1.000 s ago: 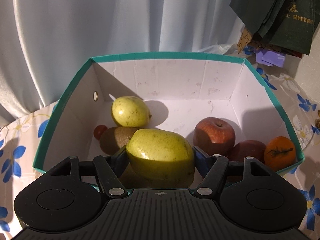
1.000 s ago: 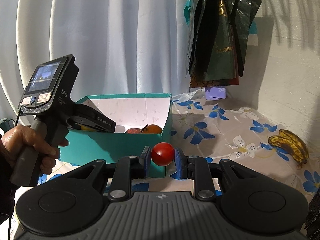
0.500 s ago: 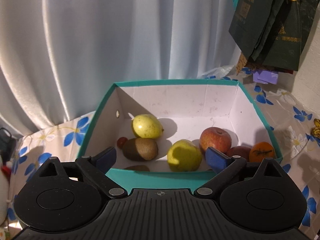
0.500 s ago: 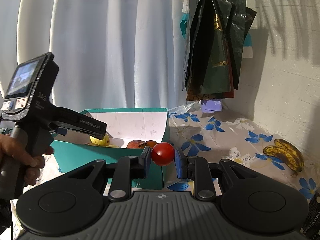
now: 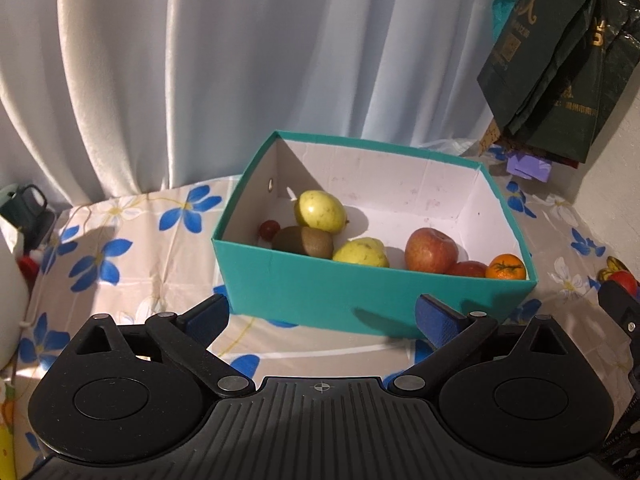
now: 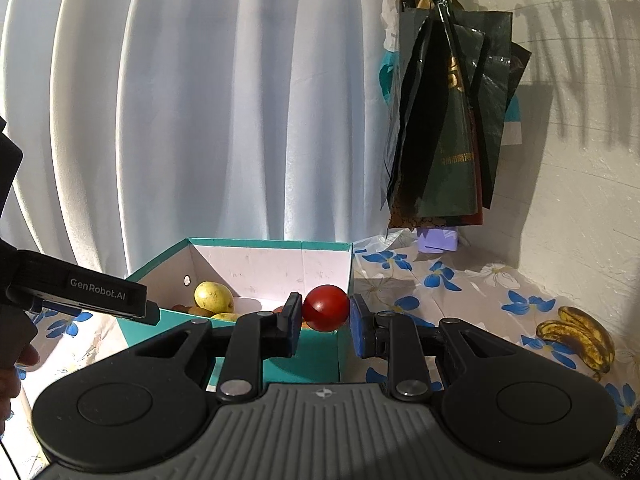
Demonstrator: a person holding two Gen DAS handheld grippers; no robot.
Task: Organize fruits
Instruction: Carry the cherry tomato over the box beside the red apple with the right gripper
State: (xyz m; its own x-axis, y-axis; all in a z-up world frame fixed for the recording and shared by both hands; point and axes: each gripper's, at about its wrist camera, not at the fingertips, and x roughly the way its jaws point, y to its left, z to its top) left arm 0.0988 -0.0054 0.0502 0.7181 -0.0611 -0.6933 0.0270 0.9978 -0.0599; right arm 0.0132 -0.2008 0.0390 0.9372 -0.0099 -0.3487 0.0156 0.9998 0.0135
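Observation:
A teal box (image 5: 360, 294) with a white inside stands on the flowered tablecloth. It holds two yellow-green fruits (image 5: 320, 211), a kiwi (image 5: 304, 241), a small red fruit (image 5: 269, 228), two red apples (image 5: 431, 251) and an orange (image 5: 506, 267). My left gripper (image 5: 322, 316) is open and empty, in front of the box's near wall. My right gripper (image 6: 325, 314) is shut on a red tomato (image 6: 326, 307), held just before the box's (image 6: 240, 268) near right corner. The left gripper's body (image 6: 80, 294) shows at the left of the right wrist view.
A bunch of bananas (image 6: 576, 334) lies on the cloth at the right. Dark bags (image 6: 448, 120) hang on the wall behind the box. White curtains (image 5: 240, 60) hang behind the table. A dark green mug (image 5: 28, 210) stands at the far left.
My left gripper opened, dropped the yellow-green fruit into the box and pulled back and up out of it. My right gripper rose a little towards the box with the tomato.

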